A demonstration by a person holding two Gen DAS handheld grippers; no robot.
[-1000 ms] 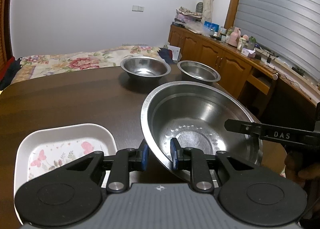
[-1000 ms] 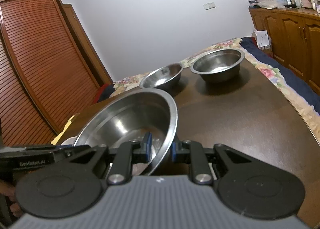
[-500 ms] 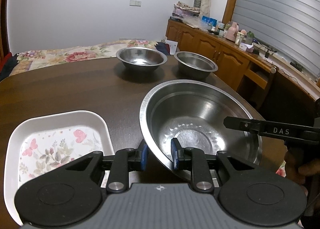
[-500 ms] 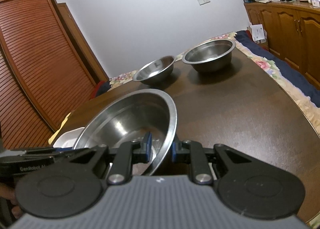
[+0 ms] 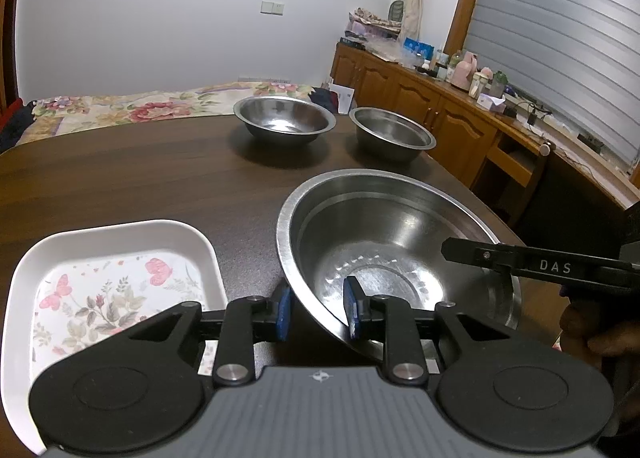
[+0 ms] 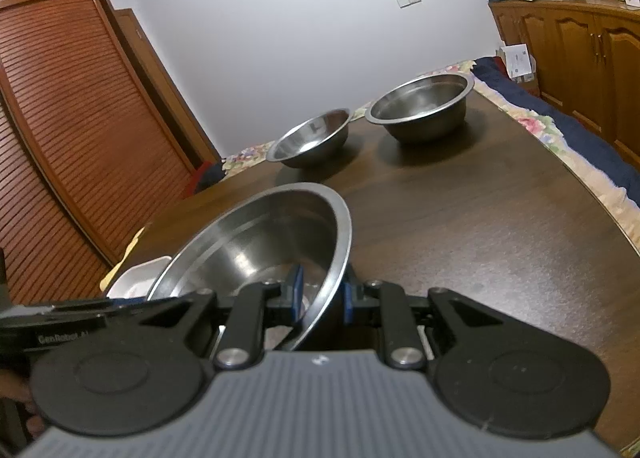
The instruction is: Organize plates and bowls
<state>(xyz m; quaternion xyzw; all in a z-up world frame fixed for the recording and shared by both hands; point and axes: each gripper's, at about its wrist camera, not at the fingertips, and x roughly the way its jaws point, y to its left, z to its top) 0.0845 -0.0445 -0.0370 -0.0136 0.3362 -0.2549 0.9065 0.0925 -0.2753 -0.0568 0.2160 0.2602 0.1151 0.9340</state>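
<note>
At the lower left of the left wrist view lies the white floral plate [image 5: 116,282], just beside my left gripper [image 5: 316,312], whose pads are clamped on the near-left rim of the large steel bowl [image 5: 384,242]. In the right wrist view my right gripper [image 6: 320,294] is likewise closed on that bowl's opposite rim, so I hold it between both tools, tilted above the dark table [image 6: 480,225]. The two smaller steel bowls [image 5: 285,119] [image 5: 392,133] sit straight ahead toward the upper middle, the right one nearer my right hand, so I judge the carry goes forward.
</note>
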